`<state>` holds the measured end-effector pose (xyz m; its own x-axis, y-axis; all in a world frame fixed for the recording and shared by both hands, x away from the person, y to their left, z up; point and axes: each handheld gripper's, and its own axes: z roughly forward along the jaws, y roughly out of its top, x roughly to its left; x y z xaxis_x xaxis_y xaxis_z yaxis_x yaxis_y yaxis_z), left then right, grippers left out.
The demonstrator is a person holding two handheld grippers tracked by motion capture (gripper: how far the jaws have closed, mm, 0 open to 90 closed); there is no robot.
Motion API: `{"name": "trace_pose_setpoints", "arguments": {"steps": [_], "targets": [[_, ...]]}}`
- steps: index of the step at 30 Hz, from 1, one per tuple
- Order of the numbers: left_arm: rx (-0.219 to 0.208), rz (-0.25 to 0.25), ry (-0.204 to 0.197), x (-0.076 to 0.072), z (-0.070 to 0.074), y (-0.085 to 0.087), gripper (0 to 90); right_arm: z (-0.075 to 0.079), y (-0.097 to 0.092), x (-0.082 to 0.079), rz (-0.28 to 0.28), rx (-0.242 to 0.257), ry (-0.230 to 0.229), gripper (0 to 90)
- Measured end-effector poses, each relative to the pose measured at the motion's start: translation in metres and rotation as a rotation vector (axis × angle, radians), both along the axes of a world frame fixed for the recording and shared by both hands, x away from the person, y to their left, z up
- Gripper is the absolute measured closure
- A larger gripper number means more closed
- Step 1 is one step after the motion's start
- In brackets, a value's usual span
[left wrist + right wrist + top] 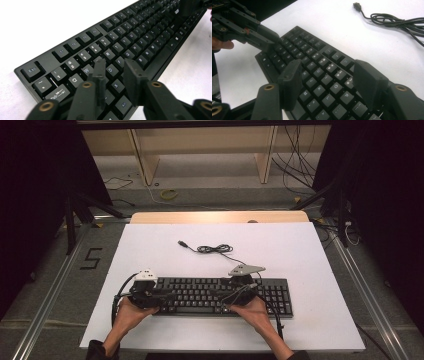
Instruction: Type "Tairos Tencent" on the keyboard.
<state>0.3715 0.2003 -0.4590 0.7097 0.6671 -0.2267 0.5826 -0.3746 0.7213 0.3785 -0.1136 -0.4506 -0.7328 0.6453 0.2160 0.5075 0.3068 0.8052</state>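
The black full-size plastic keyboard (pixel 220 296) lies flat on the white foam board (pixel 150 245) in the lower middle of the high view, its long axis running left to right across the frame and parallel to the board's near edge. At the lower left of that view the left gripper (pixel 161 296) sits over the keyboard's left end, the hand behind it coming in from the bottom edge. In the left gripper view its two black jaws stand a narrow gap apart above the letter keys near W, D and X, the left tip seeming to rest on or just over a key; nothing is clamped between them, so I read them as partly parted and gripping nothing. Moving right, the right gripper (pixel 235 295) hovers over the right half of the letter block, and in the right gripper view (pixel 329 82) its jaws stand wide apart above the keys around K, O and P, holding nothing. Both claws point down and inward at the keys, so the keyboard lies directly beneath each, the left hand nearer the left-hand keys and the right hand nearer the right-hand ones. Farther up, right of centre, the keyboard's thin black USB cable (pixel 215 249) lies loosely coiled on the board, unplugged. No containers are on the board.
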Motion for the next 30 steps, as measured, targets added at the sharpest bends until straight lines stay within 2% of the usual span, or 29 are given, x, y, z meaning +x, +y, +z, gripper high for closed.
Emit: {"name": "trace_pose_setpoints", "arguments": {"steps": [3, 11, 30], "targets": [[0.021, -0.005, -0.002, 0.001, 0.0, -0.001, 76.6, 0.0, -0.001, -0.002, 0.003, -0.003, -0.003, 40.5], [0.038, -0.012, 0.002, 0.003, 0.0, -0.004, 88.7, 0.002, -0.004, -0.009, 0.012, 0.007, -0.014, 38.4], [0.072, 0.005, 0.031, 0.013, -0.01, -0.009, 89.0, 0.001, -0.014, -0.021, 0.019, 0.002, -0.026, 34.6]]}}
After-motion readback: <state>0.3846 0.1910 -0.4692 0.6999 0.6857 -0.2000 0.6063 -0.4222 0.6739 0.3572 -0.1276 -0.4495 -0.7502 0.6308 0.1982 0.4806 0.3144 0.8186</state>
